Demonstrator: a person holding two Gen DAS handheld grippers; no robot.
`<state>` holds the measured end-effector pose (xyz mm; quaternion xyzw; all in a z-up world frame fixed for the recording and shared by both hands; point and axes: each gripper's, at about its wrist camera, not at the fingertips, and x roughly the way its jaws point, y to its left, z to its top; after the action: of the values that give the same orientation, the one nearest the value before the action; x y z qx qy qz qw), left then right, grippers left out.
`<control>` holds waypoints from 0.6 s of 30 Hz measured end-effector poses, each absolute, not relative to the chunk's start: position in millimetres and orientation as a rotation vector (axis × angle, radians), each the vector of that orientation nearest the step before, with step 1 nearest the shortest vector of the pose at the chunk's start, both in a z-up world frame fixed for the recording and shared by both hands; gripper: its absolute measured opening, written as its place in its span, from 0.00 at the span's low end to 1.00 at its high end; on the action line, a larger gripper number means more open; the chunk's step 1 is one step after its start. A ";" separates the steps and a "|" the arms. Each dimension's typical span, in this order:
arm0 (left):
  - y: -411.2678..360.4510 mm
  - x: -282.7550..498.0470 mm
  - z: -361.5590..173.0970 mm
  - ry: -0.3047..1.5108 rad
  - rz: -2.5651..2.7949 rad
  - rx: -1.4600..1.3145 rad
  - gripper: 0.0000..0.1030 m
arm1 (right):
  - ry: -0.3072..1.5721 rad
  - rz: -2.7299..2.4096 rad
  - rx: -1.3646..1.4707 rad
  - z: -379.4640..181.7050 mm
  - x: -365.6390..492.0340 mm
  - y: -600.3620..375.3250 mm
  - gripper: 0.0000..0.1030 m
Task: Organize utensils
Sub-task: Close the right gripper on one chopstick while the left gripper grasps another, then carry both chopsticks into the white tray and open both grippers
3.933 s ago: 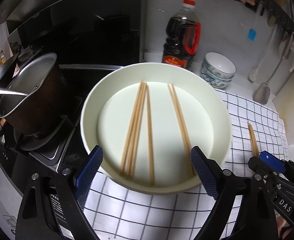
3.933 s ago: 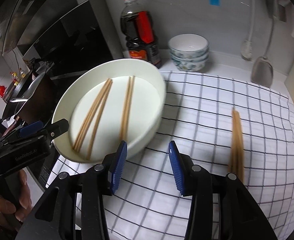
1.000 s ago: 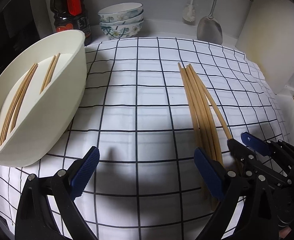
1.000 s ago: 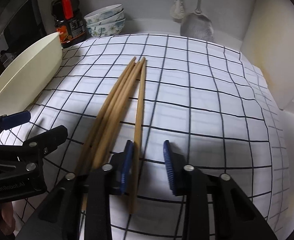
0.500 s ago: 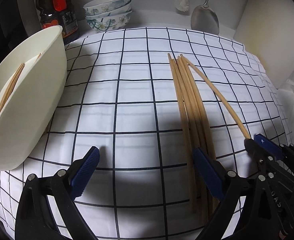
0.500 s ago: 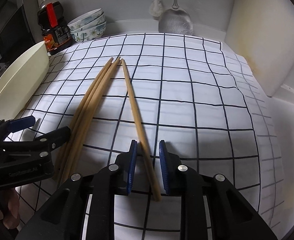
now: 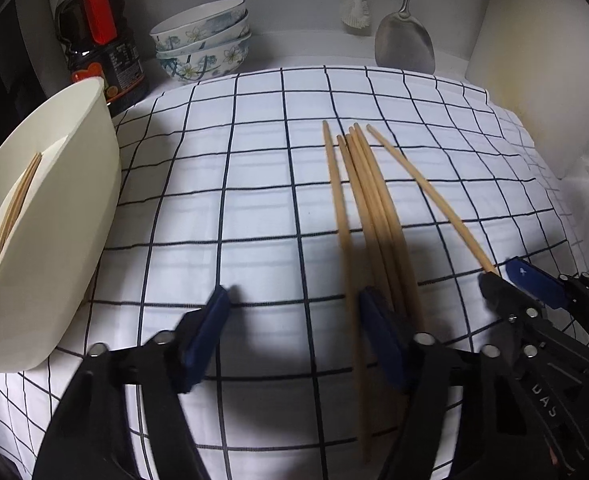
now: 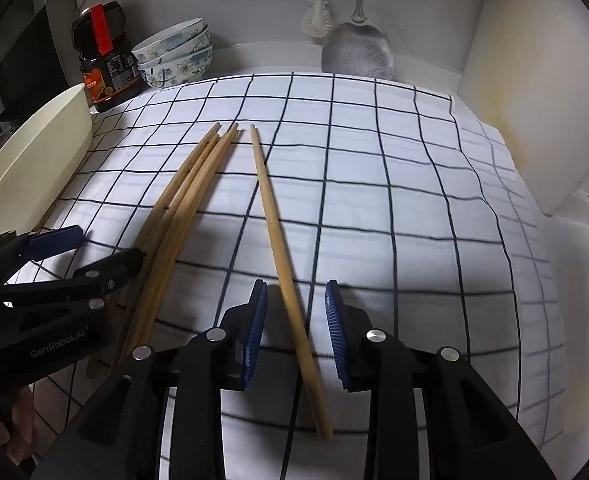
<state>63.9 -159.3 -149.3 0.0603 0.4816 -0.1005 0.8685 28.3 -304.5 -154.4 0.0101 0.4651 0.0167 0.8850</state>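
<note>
One chopstick (image 8: 278, 236) lies loose on the surface between the spread fingers of your right gripper (image 8: 296, 330), slanting away ahead of it. Your left gripper (image 7: 294, 336), also spread wide and empty, has four more chopsticks (image 7: 368, 208) against its right finger. They look light, stiff and smooth, so they may roll; pinch near the thick end.

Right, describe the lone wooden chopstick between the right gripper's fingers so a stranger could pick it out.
Start at the white cloth with the dark grid lines. On it lies a bundle of light wooden chopsticks, and just right of that bundle one separate wooden chopstick runs back between the open blue pads of the right gripper. It alone lies apart, angled away from the others.
</note>
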 end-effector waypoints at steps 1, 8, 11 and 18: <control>-161.0 64.3 -148.5 1.004 -0.216 0.128 0.49 | 0.967 0.040 0.018 -154.4 30.6 -303.6 0.28; -167.0 63.5 -146.4 0.997 -0.245 0.126 0.08 | 0.967 0.064 0.006 -153.9 37.1 -297.9 0.08; -166.0 64.3 -146.0 1.013 -0.255 0.117 0.07 | 0.976 0.065 0.007 -153.4 37.3 -297.8 0.06; -158.9 61.9 -137.1 1.058 -0.281 0.077 0.07 | 1.008 0.066 0.133 -148.2 30.0 -307.5 0.06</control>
<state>61.9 -158.9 -137.1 0.0364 0.5027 -0.1336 0.8533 30.0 -307.5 -148.2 0.0636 0.4826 0.0314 0.8730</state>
